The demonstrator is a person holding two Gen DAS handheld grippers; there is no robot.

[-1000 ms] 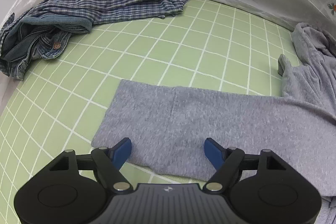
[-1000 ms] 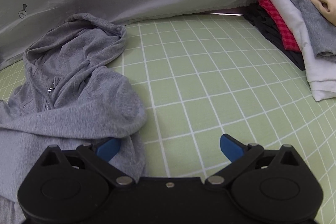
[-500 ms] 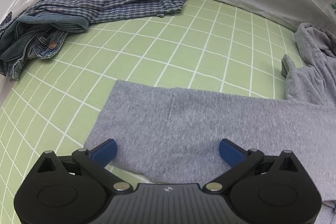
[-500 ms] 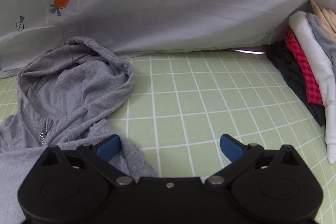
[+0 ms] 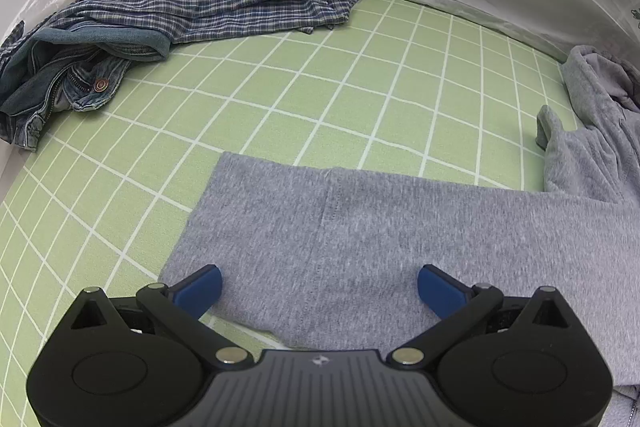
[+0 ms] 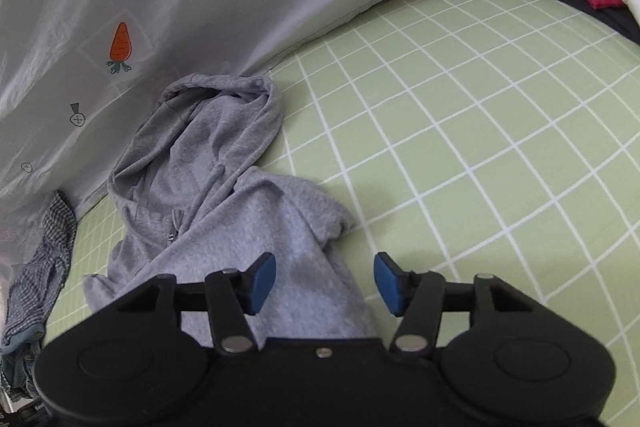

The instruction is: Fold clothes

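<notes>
Now soft grey zip hoodie (image 6: 240, 227) is straddled by closing right tool (image 6: 325, 281), unpinched; left tool (image 5: 320, 285) held wide open over its hem at 6 o'clock.

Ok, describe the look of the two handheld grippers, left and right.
Both look the same. The left gripper has a black body with ribbed centre and small logo, round side discs, silver pivot pins and blue pads. The right gripper shows matching black linkages, blue pads and a centre screw. No cables or sleeves show.

Each tool, left (image 5: 319, 287) and right (image 6: 325, 283), has a black body, round side discs, silver pivot screws and blue fingertips (image 5: 200, 287); a small emblem marks the left's ribbed centre.
</notes>
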